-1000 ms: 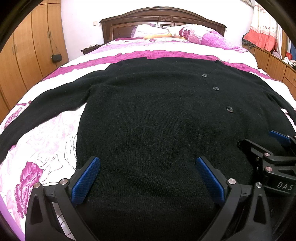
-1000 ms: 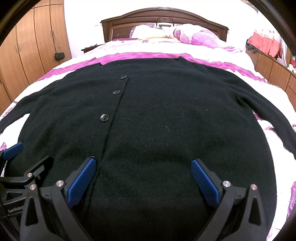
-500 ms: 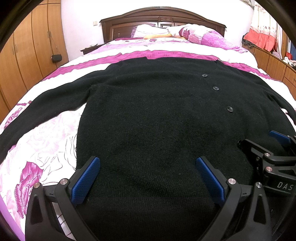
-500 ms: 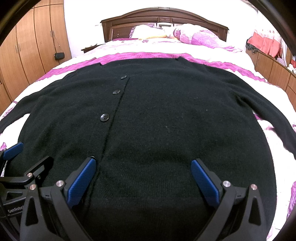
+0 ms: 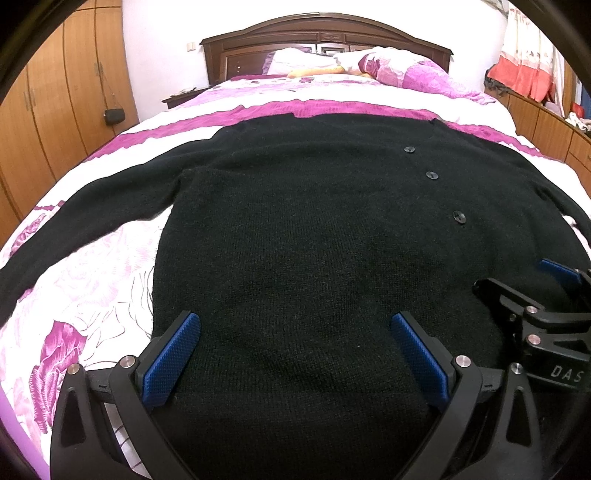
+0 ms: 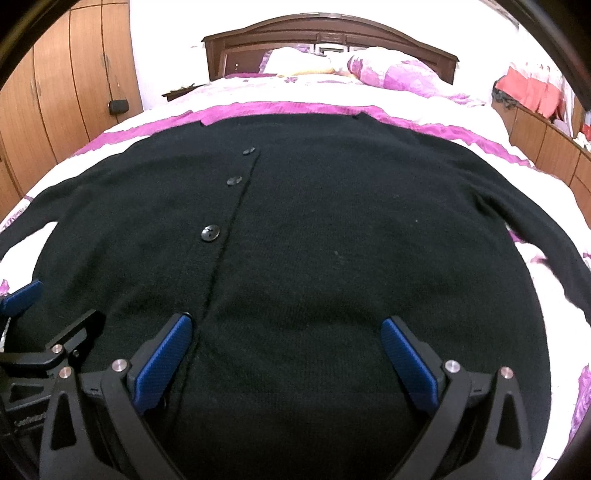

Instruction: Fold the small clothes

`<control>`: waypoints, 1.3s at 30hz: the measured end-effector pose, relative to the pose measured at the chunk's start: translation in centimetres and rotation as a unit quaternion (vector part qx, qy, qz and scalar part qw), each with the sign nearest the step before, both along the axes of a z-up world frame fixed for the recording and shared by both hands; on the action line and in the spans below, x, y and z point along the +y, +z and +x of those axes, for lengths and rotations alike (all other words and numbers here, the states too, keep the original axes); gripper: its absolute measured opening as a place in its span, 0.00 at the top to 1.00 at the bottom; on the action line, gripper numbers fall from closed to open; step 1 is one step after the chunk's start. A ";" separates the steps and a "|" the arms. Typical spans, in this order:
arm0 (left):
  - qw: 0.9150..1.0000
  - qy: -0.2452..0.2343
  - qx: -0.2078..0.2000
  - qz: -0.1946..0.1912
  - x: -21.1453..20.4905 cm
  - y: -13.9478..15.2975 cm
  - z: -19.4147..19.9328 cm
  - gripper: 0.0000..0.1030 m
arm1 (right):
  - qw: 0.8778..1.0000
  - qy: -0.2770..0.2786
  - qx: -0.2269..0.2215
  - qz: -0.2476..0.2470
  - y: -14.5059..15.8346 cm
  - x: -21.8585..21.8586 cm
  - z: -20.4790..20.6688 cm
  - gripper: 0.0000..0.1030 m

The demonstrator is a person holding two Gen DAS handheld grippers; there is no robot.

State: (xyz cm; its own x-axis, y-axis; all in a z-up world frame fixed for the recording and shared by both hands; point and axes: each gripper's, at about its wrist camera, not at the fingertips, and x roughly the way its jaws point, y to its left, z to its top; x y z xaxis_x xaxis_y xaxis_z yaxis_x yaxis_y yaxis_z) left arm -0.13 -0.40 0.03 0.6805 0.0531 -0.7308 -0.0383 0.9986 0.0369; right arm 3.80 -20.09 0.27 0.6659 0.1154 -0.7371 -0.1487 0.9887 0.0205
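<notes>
A dark wooden headboard (image 5: pixel 325 40) stands at twelve o'clock against a white wall (image 5: pixel 162 44); wooden wardrobes (image 5: pixel 55 122) at nine, low cabinets (image 5: pixel 546 125) at three.

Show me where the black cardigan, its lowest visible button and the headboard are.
black cardigan (image 5: pixel 314 266): left wrist view, middle of its front panel.
lowest button (image 6: pixel 210 233): right wrist view, the button's face.
headboard (image 5: pixel 325 31): left wrist view, top arch of the dark wood.

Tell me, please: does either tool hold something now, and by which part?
Nothing is held. The left tool and right tool are both open over the black cardigan, near its hem.
</notes>
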 end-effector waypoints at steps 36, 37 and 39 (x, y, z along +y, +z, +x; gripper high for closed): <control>0.916 0.280 -0.046 -0.284 32.8 0.5 -6.7 0.35 | 0.996 0.047 -0.072 0.011 8.0 5.9 2.9 0.11; 0.915 0.281 -0.051 -0.287 33.1 0.7 -7.1 0.36 | 0.995 0.058 -0.077 0.007 8.7 7.3 4.6 0.11; 0.915 0.298 -0.065 -0.264 33.4 1.3 -8.1 0.36 | 0.994 0.073 -0.081 -0.001 9.4 10.0 8.4 0.11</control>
State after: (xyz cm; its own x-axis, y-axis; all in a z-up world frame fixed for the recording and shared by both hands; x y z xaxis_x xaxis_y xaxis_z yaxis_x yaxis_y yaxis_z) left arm -8.21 33.01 1.38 0.7290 0.1065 -0.6762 -0.5518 0.6760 -0.4884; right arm 12.19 -10.14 9.69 0.7520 0.2177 -0.6223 -0.2916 0.9564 -0.0179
